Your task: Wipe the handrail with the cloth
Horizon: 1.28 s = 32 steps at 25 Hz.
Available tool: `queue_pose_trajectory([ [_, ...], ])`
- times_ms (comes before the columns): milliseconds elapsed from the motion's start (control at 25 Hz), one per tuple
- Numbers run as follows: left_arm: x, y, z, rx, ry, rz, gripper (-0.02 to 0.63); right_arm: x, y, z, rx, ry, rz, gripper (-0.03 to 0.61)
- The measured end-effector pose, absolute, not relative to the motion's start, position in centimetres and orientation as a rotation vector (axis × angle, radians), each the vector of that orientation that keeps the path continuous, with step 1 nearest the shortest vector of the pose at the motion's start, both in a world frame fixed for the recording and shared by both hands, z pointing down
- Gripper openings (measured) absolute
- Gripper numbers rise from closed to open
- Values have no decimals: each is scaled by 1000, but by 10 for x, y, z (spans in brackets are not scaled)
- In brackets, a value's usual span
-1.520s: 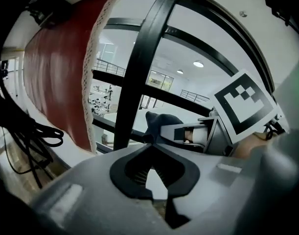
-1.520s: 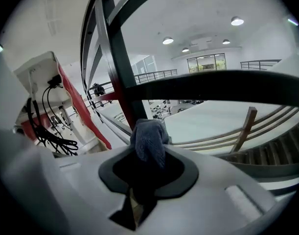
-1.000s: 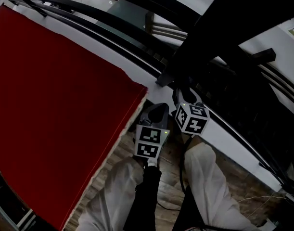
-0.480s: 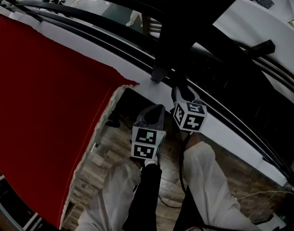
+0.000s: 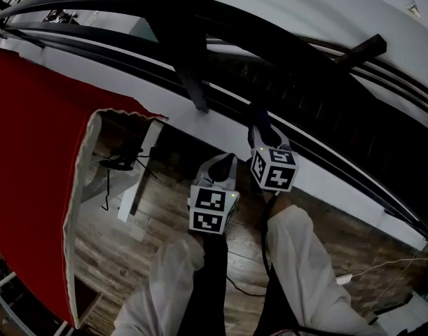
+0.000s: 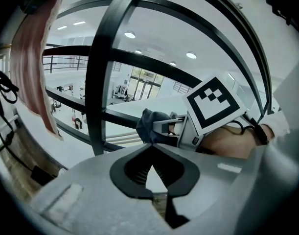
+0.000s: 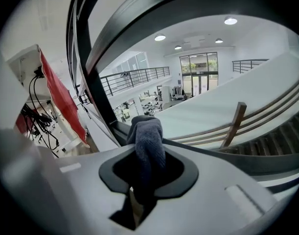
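Handrail (image 5: pixel 298 44) above white ledge (image 5: pixel 333 187), wooden floor (image 5: pixel 157 215), cloth (image 7: pixel 148 141) in right tool (image 7: pixel 139 185)

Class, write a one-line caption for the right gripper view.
Right gripper, jaws shut on a grey cloth, under the black handrail.

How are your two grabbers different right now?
The right gripper pinches a grey cloth; the left gripper holds nothing. The right gripper reaches further toward the railing; the left gripper sits back from it. Both are shut tight.
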State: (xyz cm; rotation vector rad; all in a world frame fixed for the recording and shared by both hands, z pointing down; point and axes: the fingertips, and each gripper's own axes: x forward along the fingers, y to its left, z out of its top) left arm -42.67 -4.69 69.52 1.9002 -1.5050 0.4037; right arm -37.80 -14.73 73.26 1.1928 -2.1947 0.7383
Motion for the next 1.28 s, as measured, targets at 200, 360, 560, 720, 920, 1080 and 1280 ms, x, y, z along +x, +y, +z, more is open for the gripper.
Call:
queue_pose_trajectory([
  [200, -386, -50, 688, 1954, -1466, 431, 3, -336, -142, 728, 1240, -2183, 759, 74],
  [360, -357, -54, 682, 1982, -1446, 438, 3, -302, -138, 727, 1280, -2172, 775, 74],
  [560, -318, -54, 681, 2013, -1416, 457, 3, -252, -134, 728, 1332, -2156, 789, 74],
  [720, -281, -52, 683, 2038, -1372, 481, 3, -210, -129, 729, 1386, -2133, 807, 74],
  [920, -232, -47, 684, 2089, -1310, 513, 3, -154, -121, 729, 1461, -2099, 824, 74],
  [1080, -188, -44, 683, 2124, -1262, 522, 3, -107, -117, 728, 1525, -2070, 837, 74],
  [1280, -139, -38, 682, 2167, -1205, 540, 3, -49, -110, 728, 1597, -2025, 853, 74],
])
